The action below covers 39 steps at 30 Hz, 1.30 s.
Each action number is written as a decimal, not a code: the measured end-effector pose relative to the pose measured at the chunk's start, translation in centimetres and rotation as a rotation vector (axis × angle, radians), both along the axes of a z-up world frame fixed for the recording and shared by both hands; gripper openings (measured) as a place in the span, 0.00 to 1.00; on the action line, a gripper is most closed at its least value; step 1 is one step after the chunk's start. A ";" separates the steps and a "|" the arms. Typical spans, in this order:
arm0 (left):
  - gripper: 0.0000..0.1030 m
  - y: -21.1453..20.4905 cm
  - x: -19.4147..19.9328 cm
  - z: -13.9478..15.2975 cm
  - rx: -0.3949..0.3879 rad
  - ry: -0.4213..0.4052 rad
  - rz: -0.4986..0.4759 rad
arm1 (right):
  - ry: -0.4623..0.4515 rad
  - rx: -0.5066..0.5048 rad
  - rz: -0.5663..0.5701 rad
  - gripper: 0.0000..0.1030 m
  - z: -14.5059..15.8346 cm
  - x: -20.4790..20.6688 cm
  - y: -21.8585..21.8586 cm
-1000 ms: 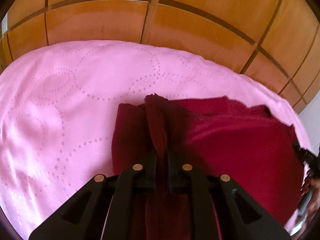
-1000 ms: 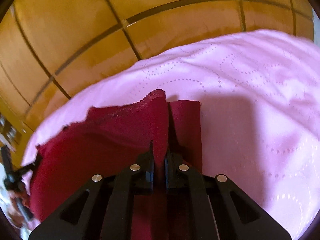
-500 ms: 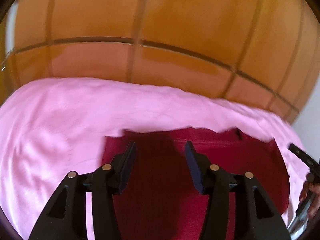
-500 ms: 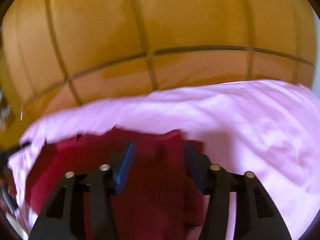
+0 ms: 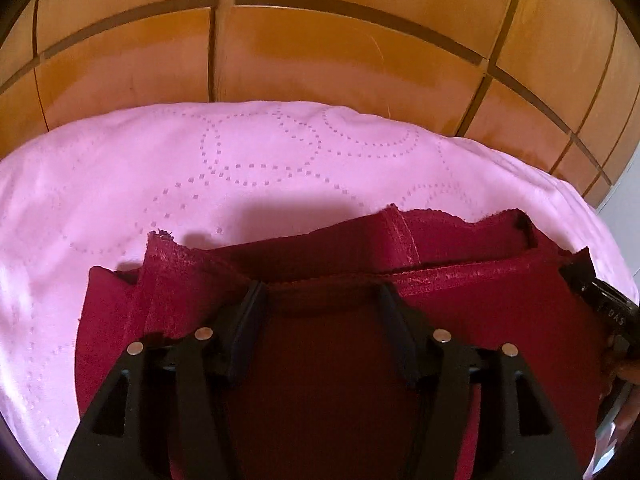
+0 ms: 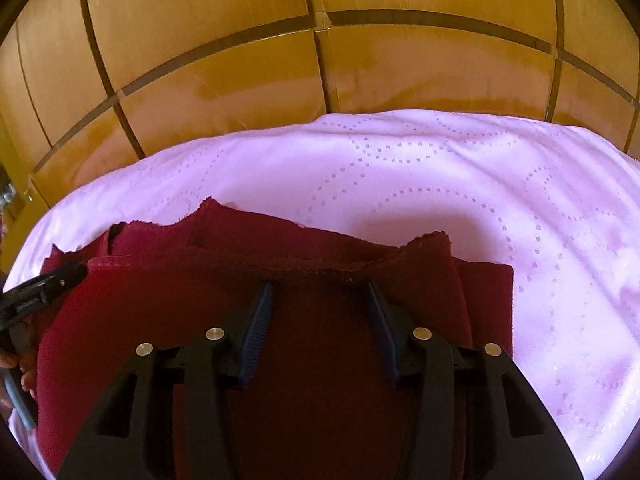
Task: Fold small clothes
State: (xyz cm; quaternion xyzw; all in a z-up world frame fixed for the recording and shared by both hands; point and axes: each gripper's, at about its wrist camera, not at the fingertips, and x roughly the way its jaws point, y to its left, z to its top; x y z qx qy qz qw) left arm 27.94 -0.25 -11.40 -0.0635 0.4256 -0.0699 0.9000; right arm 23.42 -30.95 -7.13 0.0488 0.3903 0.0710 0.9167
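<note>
Both claws are seen parted with nothing pinched: the left gripper [image 5: 320, 312], its jaws having just been opening, and the right gripper [image 6: 320, 312] hover over the dark red garment [image 5: 460, 320], apparently so the fresh fold can settle. The garment is spread toward 6 o'clock on the pink sheet [image 5: 240, 168], its frayed upper edge doubled over.

Ahead: bare pink bed cover [image 5: 248, 168] runs open from the maroon garment [image 5: 320, 380] to the wooden panel wall [image 5: 320, 48], which blocks beyond.
Left side: open cover.
Right side: open cover [image 6: 520, 208].
Between hands: garment's raised folded edge, low.
</note>
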 end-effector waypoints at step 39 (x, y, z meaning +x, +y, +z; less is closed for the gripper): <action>0.97 -0.3 -18.9 3.9 -0.170 -0.200 -0.055 | -0.063 0.339 -0.122 0.76 2.2 -16.9 -2.5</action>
